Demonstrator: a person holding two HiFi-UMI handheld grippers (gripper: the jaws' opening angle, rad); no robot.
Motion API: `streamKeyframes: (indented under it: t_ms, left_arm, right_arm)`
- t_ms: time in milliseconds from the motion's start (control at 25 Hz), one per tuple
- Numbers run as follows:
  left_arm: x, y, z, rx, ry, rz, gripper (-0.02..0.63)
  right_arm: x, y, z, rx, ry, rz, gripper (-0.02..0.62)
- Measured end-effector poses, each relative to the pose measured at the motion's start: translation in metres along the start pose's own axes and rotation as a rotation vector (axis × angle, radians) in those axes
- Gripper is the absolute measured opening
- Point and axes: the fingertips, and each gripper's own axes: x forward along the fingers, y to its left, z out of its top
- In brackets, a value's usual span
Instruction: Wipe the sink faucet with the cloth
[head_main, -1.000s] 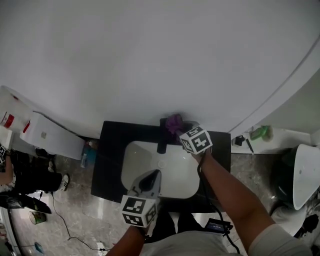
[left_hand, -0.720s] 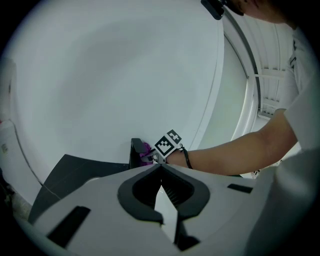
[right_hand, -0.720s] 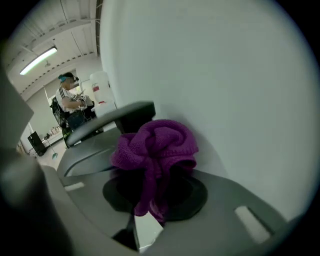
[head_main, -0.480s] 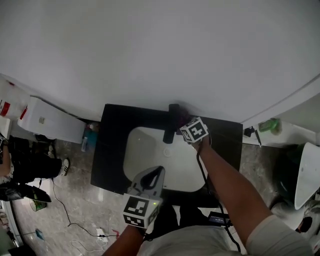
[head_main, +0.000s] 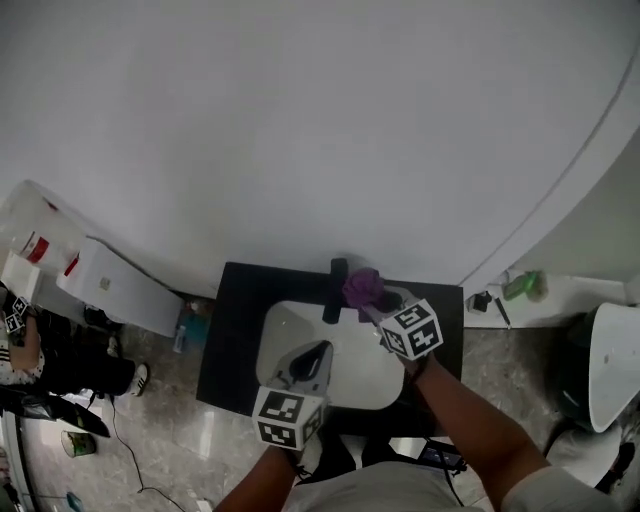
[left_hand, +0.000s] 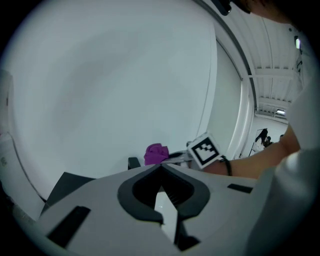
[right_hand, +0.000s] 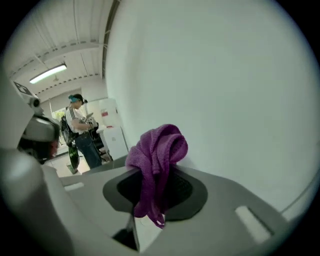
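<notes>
Here, right gripper (head_main: 372, 303) clamps cloth (head_main: 361, 287) beside faucet (head_main: 333, 291), above sink (head_main: 276, 338).

The head view looks steeply down from high above the black tabletop (head_main: 228, 340) and its white sink (head_main: 282, 332); a white wall (head_main: 300, 120) fills its upper half. The left gripper view rides close behind the left claw (left_hand: 161, 170) and faces that wall across the sink. The right gripper view sits just behind the right claw (right_hand: 151, 175), also facing the wall. All 3 views share the purple cloth (head_main: 361, 287).
</notes>
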Motion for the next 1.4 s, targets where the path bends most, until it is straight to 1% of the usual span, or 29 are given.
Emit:
streamKeyframes:
  t_ms: [80,160,280,320,440,560,720,1040,1400]
  left_arm:
    - [-0.005,-0.011,0.023,0.008,-0.034,-0.006,0.008]
    - [-0.007,-0.022,0.044,0.030,-0.064,-0.006,0.007]
    - [-0.003,-0.026,0.070,0.114,-0.106,0.025,0.008]
    - [-0.003,-0.027,0.074,0.125,-0.114,0.033,0.007]
    - [-0.005,-0.033,0.082,0.110,-0.129,0.032,0.008]
    - [-0.004,-0.036,0.088,0.112,-0.140,0.026,0.008]
    - [-0.004,-0.031,0.096,0.108,-0.149,0.031,0.008]
    - [-0.006,-0.021,0.098,0.096,-0.154,0.037,0.008]
    - [-0.011,-0.013,0.095,0.086,-0.152,0.057,0.008]
  right_arm:
    - [-0.047,0.023,0.034,-0.007,-0.086,0.012,0.089]
    - [-0.087,0.043,0.062,-0.019,-0.150,0.017,0.089]
    - [-0.123,0.063,0.092,-0.042,-0.224,0.000,0.090]
    - [-0.129,0.067,0.096,-0.045,-0.235,-0.006,0.089]
    - [-0.137,0.079,0.099,-0.031,-0.248,-0.016,0.089]
    - [-0.140,0.084,0.103,-0.028,-0.261,-0.026,0.087]
    - [-0.138,0.085,0.109,-0.028,-0.261,-0.034,0.085]
    - [-0.136,0.084,0.116,-0.039,-0.272,-0.045,0.085]
    - [-0.132,0.088,0.115,-0.051,-0.265,-0.032,0.084]
